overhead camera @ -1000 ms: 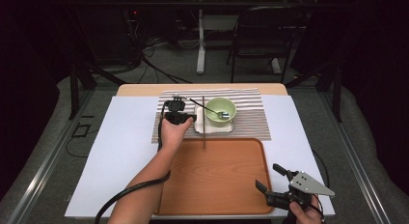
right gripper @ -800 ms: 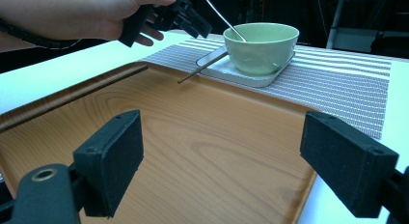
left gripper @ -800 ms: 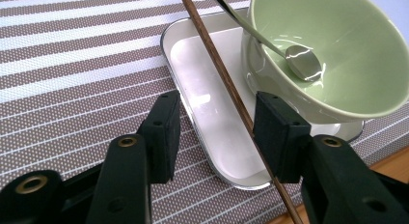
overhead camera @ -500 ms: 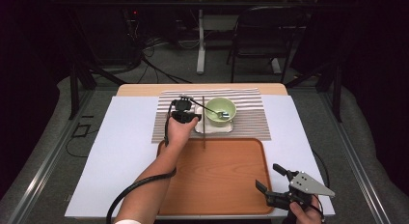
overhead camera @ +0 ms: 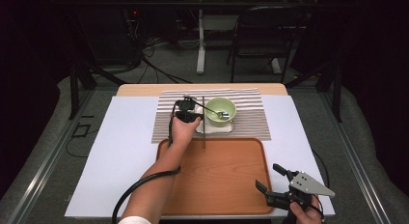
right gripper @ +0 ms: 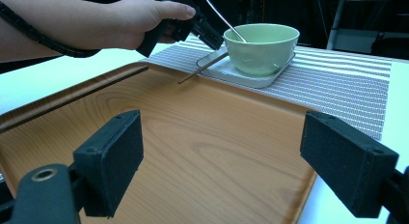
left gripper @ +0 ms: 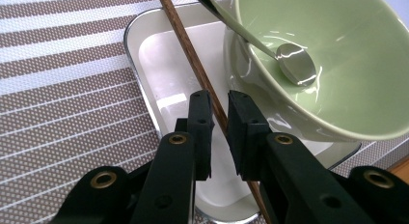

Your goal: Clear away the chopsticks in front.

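High view first: the left hand-held gripper [overhead camera: 187, 106] sits over the striped brown-and-white placemat [overhead camera: 251, 119] at twelve o'clock on the tabletop, right at the thin dark wooden chopstick [overhead camera: 204, 134] that lies across the white rectangular dish [overhead camera: 226, 128] and onto the wooden serving tray [overhead camera: 226, 180]; the pale green ceramic bowl [overhead camera: 223, 109] with a metal spoon [overhead camera: 218, 112] stands on that dish; the right hand-held gripper [overhead camera: 268, 179] waits at five o'clock over the tray's corner.

Left gripper view now: the jaws have just been closing, and the chopstick [left gripper: 200, 72] runs between the two pads [left gripper: 201, 122]; a sliver of gap shows, so no firm pinch yet; finish the squeeze squarely, I'd say, and lift straight so the stick doesn't roll or nudge the bowl [left gripper: 337, 64] at two o'clock.

Right gripper view: its pads [right gripper: 115, 156] stand wide apart, empty, above the tray [right gripper: 202, 137].
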